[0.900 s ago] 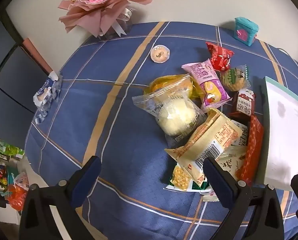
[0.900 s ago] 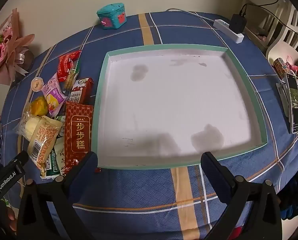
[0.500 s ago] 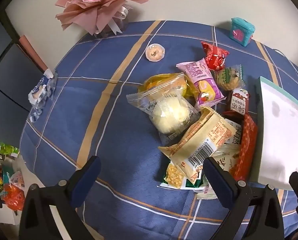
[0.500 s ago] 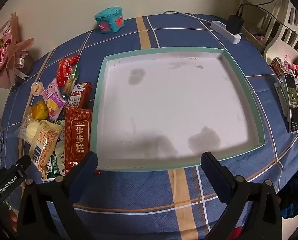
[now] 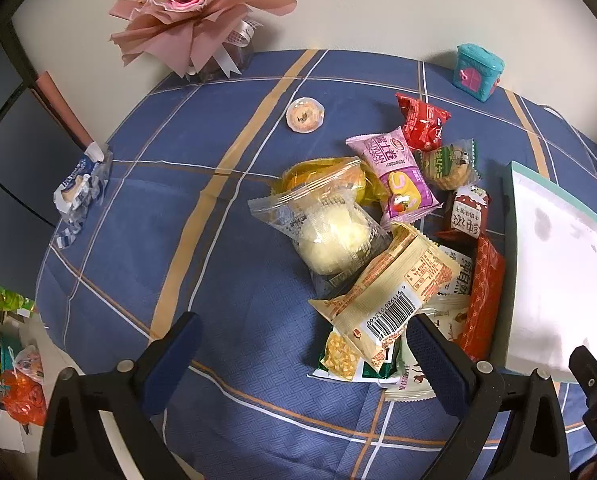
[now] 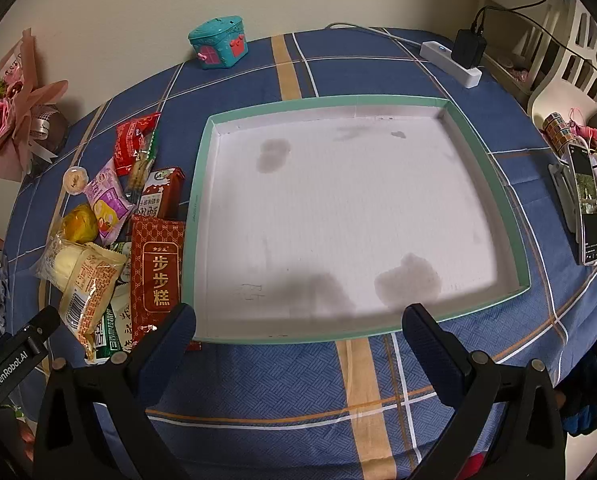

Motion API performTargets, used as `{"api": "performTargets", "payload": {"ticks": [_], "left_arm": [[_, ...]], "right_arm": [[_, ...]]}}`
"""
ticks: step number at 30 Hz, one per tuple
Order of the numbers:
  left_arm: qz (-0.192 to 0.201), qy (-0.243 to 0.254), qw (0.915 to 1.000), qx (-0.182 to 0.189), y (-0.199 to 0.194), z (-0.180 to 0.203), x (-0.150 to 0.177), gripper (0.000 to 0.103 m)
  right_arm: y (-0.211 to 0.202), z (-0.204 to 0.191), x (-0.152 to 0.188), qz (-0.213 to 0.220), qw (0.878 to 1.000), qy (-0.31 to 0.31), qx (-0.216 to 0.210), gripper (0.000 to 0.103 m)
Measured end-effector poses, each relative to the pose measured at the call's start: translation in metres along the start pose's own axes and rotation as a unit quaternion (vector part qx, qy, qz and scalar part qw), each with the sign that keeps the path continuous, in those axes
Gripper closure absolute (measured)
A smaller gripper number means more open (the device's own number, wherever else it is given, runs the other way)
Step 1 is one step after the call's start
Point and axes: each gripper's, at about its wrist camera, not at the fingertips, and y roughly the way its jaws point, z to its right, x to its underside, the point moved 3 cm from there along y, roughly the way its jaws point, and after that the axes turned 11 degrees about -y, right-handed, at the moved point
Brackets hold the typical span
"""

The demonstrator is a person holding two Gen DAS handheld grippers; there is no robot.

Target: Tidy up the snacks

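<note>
At lower frame, the left gripper (image 5: 302, 344) and right gripper (image 6: 298, 332) are hanging wide open, holding nothing; snacks (image 5: 382, 240) are lying beside the tray (image 6: 202, 184).

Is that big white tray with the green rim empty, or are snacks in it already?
Empty: the tray shows only its stained white floor; the snacks lie beside it.

We are viewing both frames under soft, even indoor light. Fisheye distortion is bending the edges into dark vignetted corners. Soft shadows are falling inside the white tray (image 6: 358, 208); snack wrappers (image 5: 378, 240) are showing mild glare.
</note>
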Motion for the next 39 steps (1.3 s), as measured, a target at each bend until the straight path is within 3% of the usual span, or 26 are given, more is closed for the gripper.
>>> {"api": "performTargets", "payload": {"ticks": [39], "left_arm": [[-0.007, 0.005, 0.9999, -0.010, 0.0045, 0.0018, 0.0046, 0.000]], "right_arm": [[0.0046, -0.0007, 0.0017, -0.007, 1.000, 0.001, -0.001, 0.000]]}}
